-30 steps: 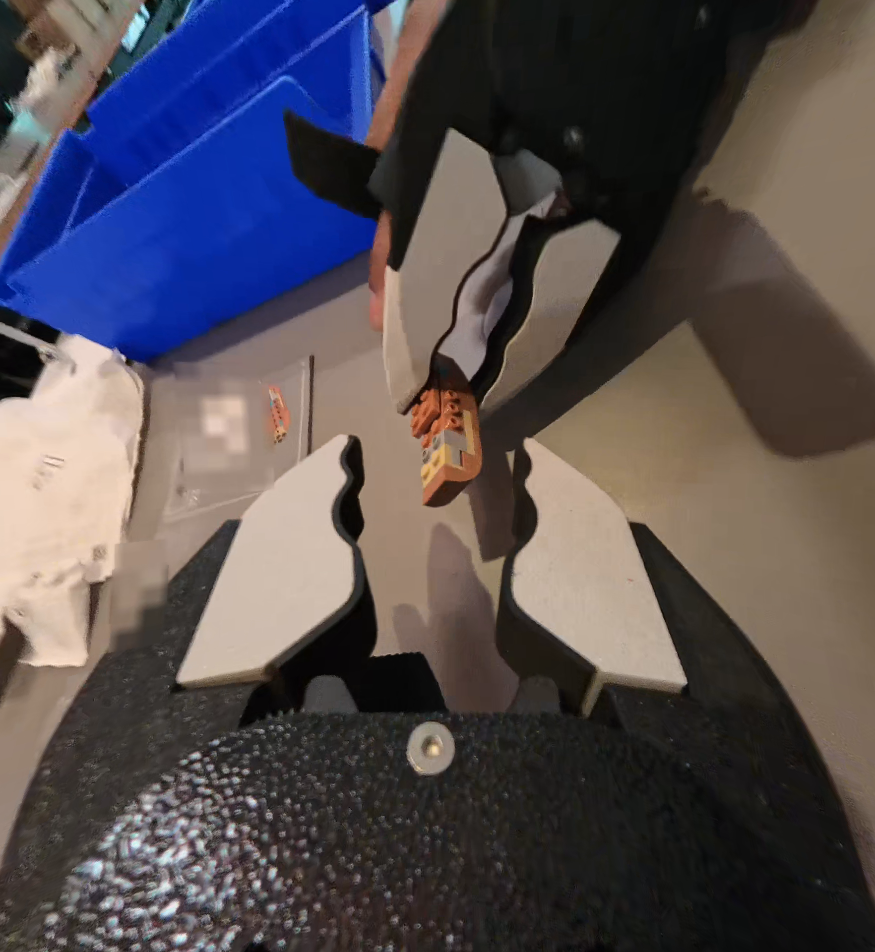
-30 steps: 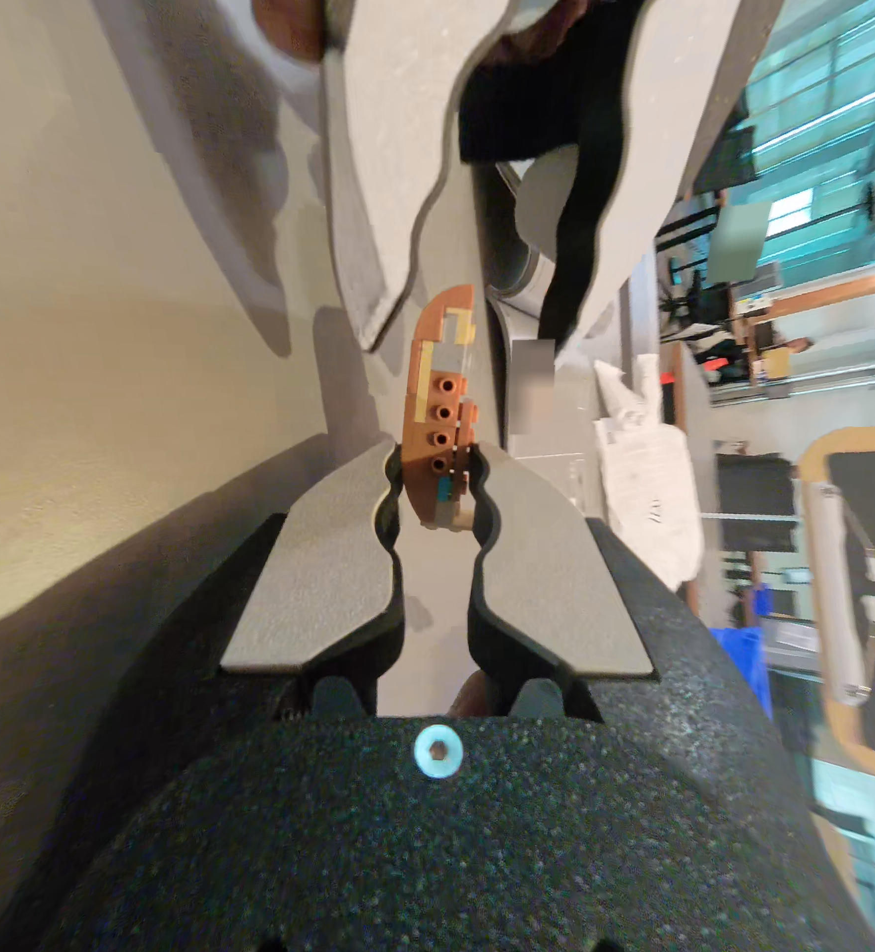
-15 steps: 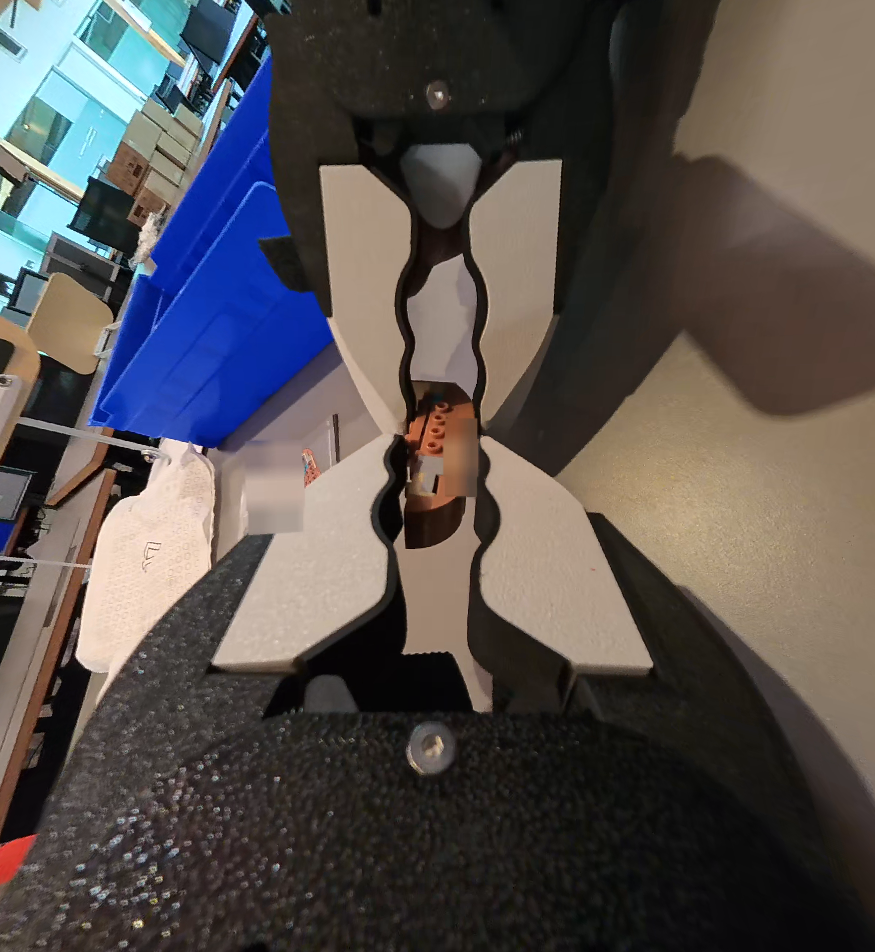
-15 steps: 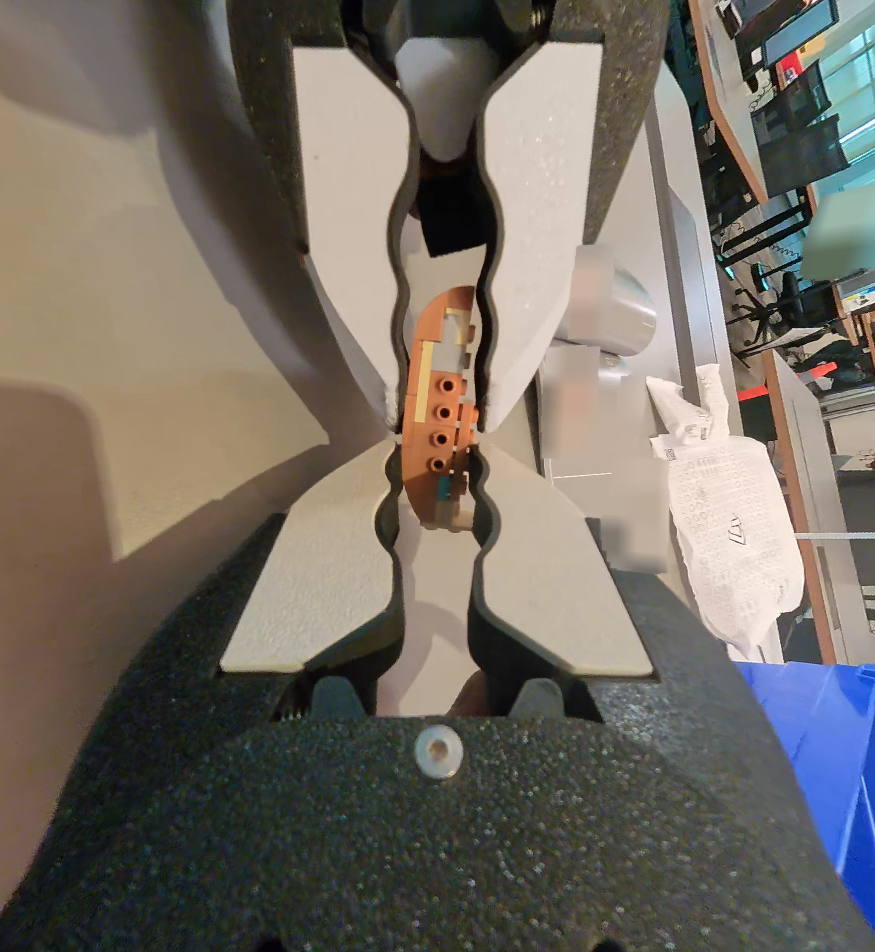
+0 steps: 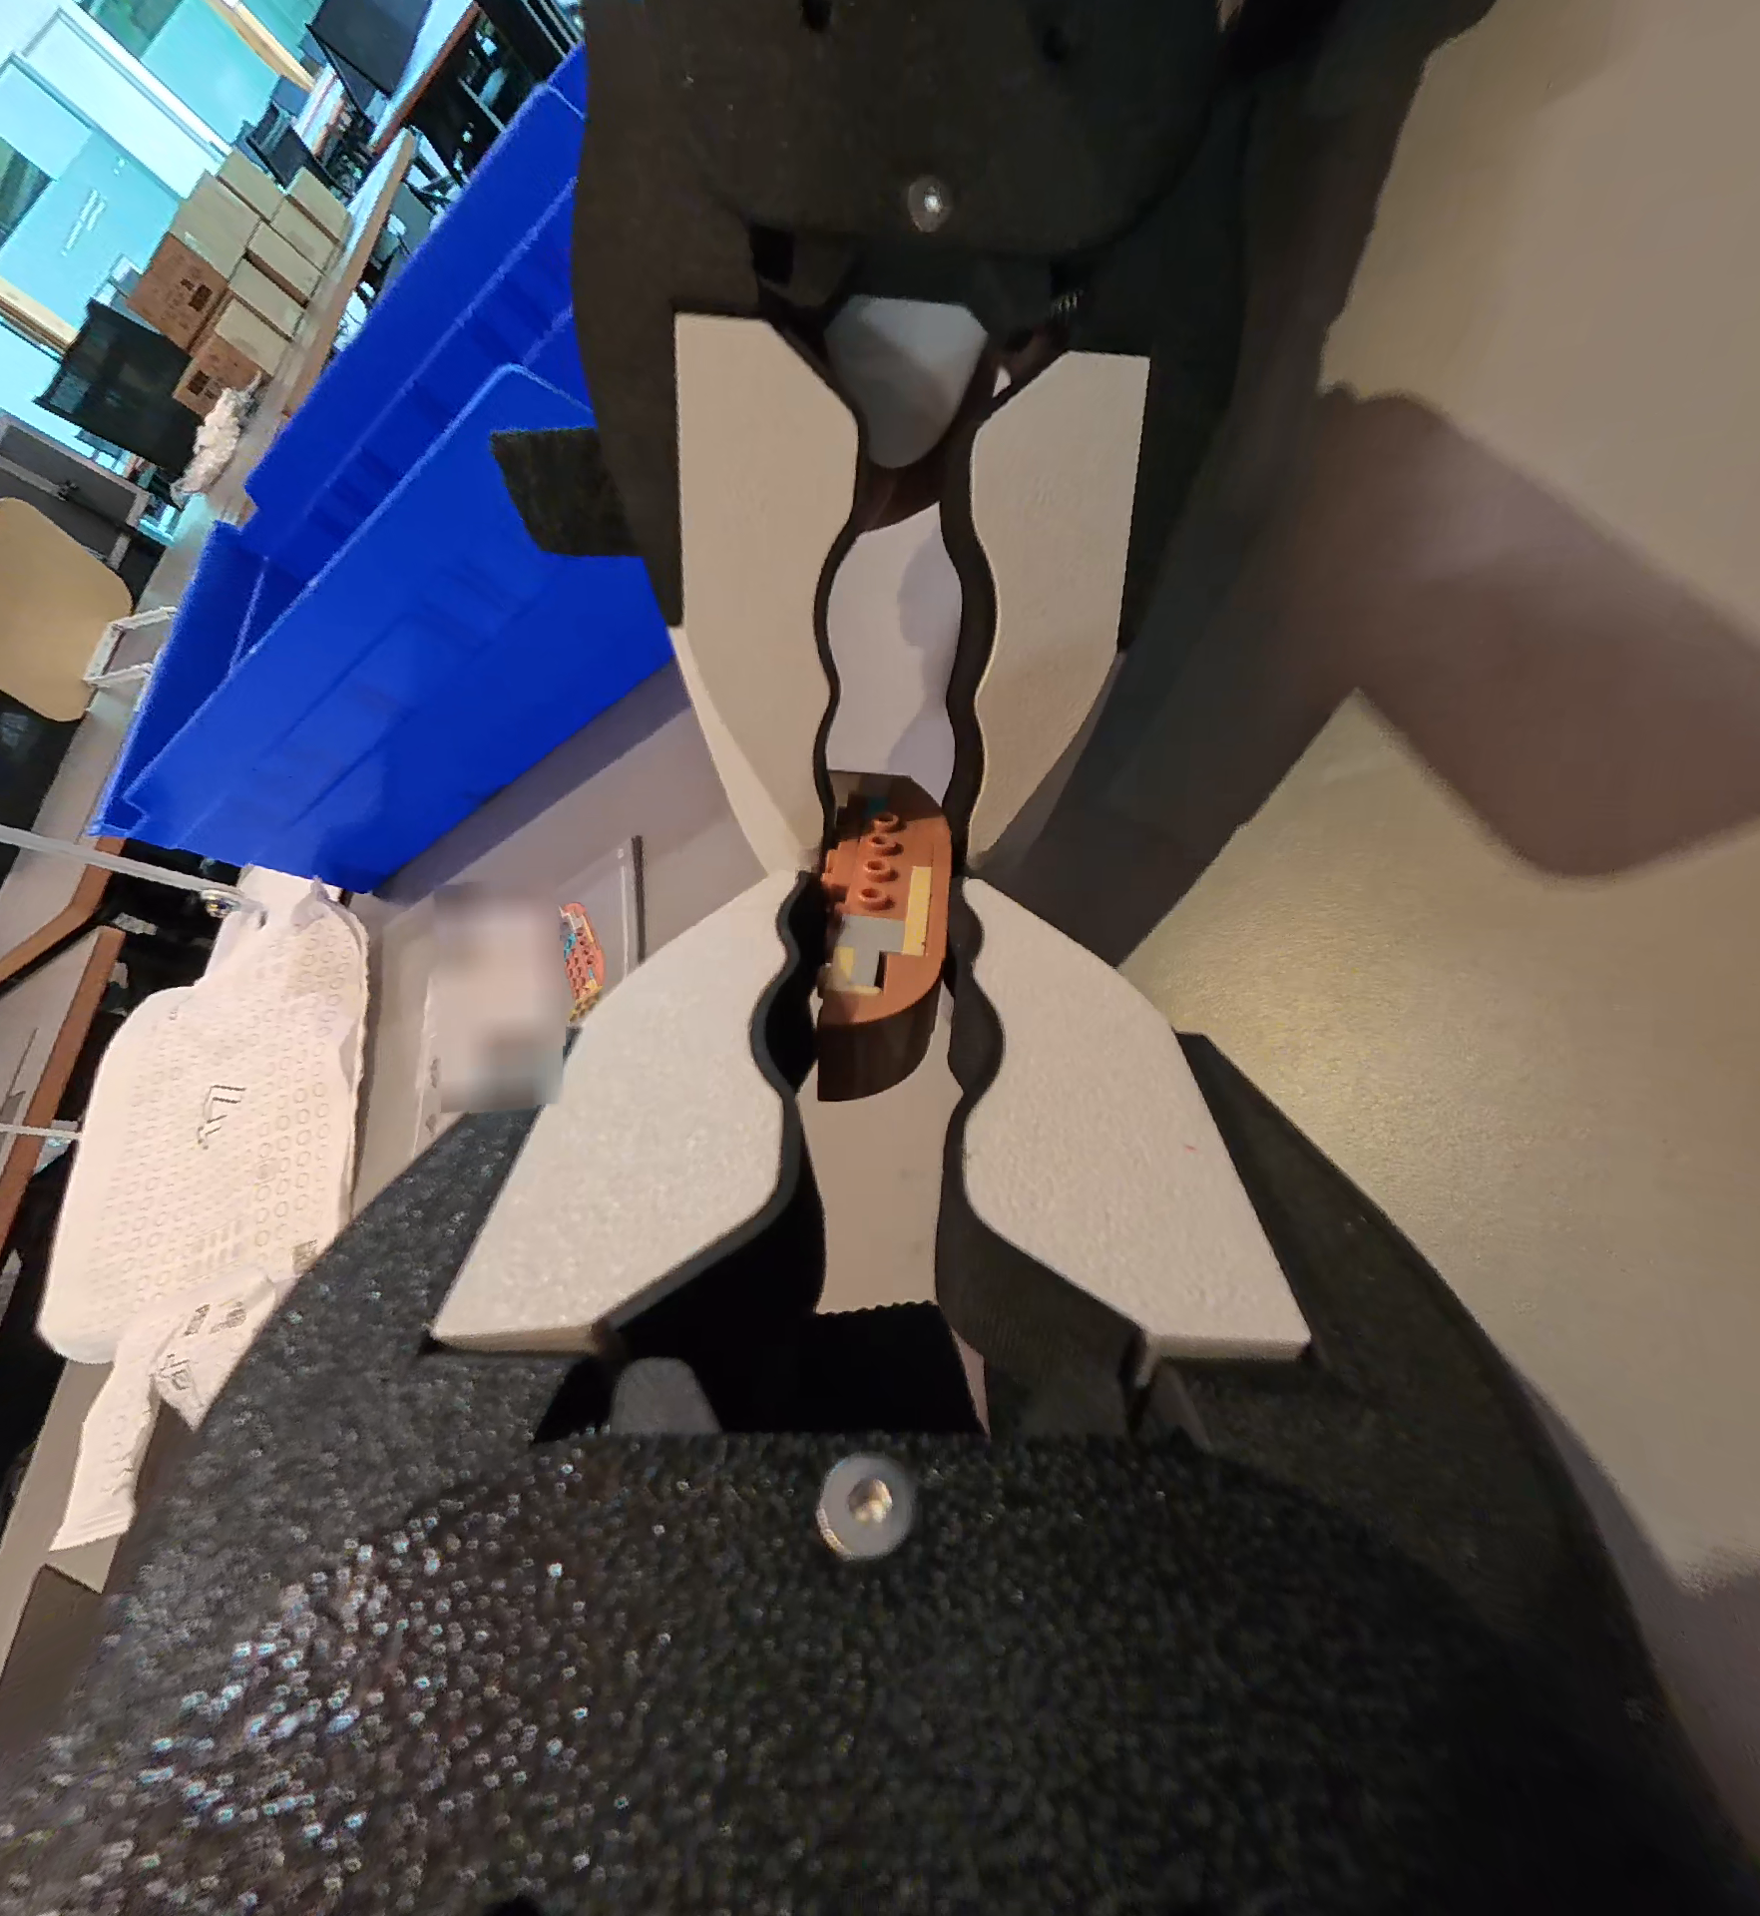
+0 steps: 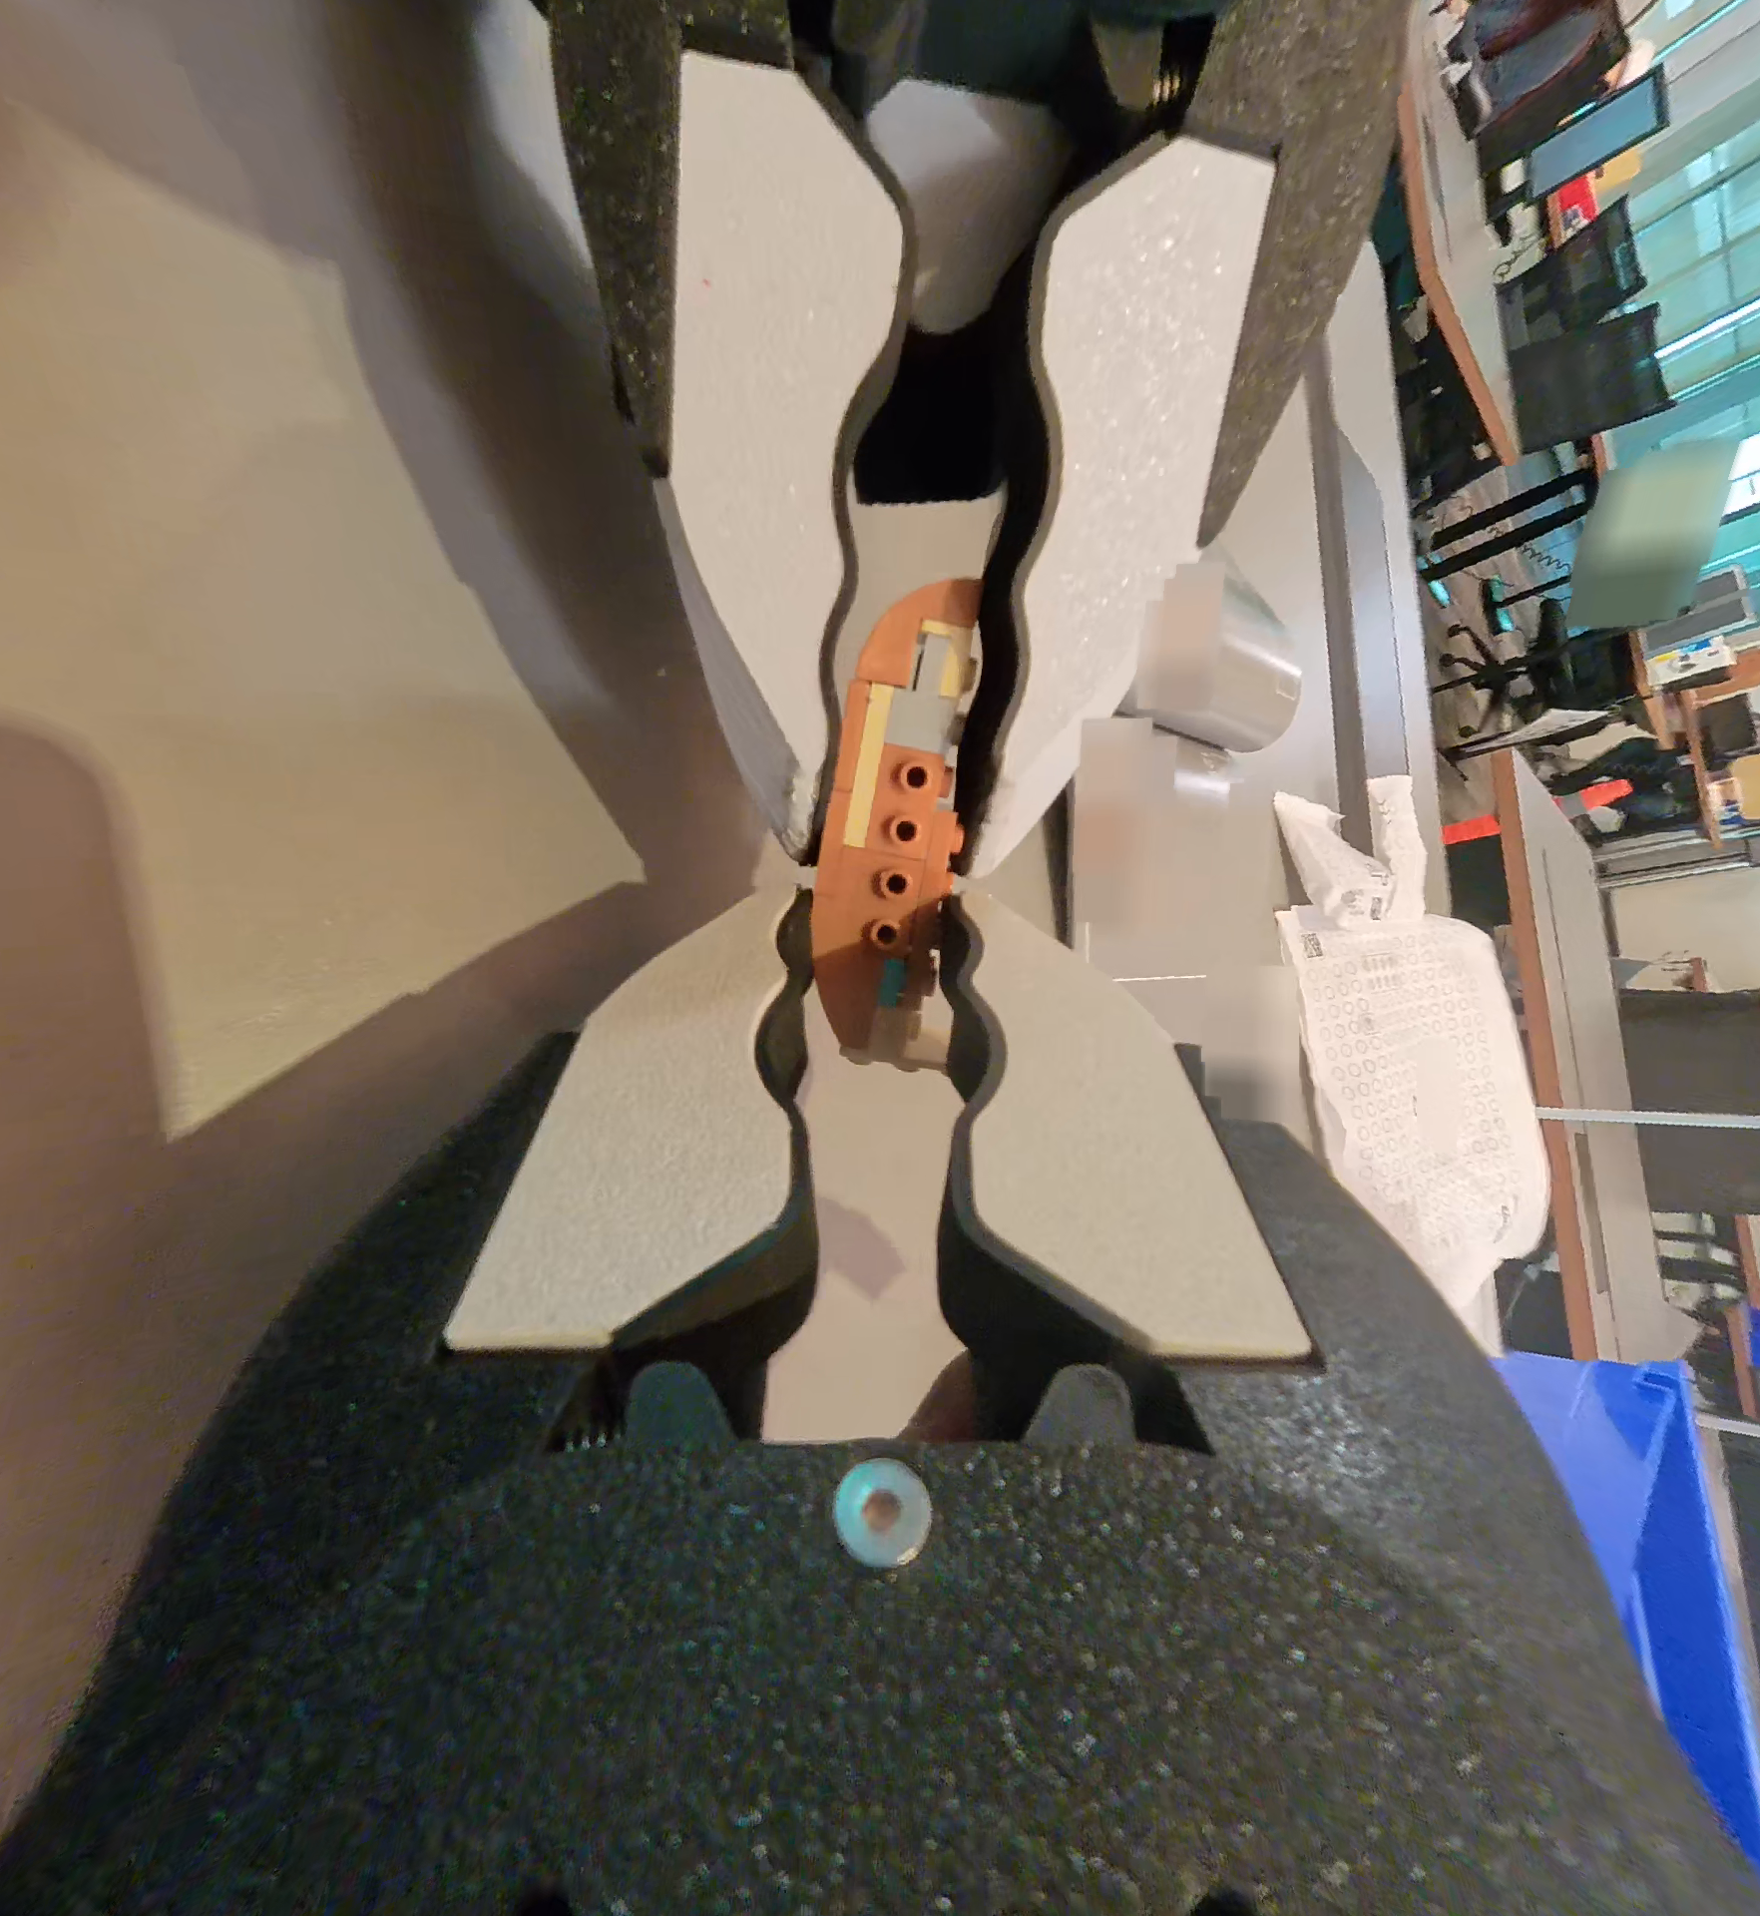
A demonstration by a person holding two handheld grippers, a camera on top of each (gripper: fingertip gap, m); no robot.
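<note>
Brick boat (image 5: 881,954) – clamped between left gripper (image 5: 876,933) and right gripper (image 6: 876,923).

Both tools (image 5: 881,933) (image 6: 871,933) tip-to-tip, clamped.

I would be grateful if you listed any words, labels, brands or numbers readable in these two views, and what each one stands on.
No text is given here; this lists only what carries print.
White perforated paper bag: small printed marks and code patches, too small to read.
Cardboard boxes behind the blue bins: markings too small to read.
Brown brick model, clamped by both tongs: no writing visible.
</note>
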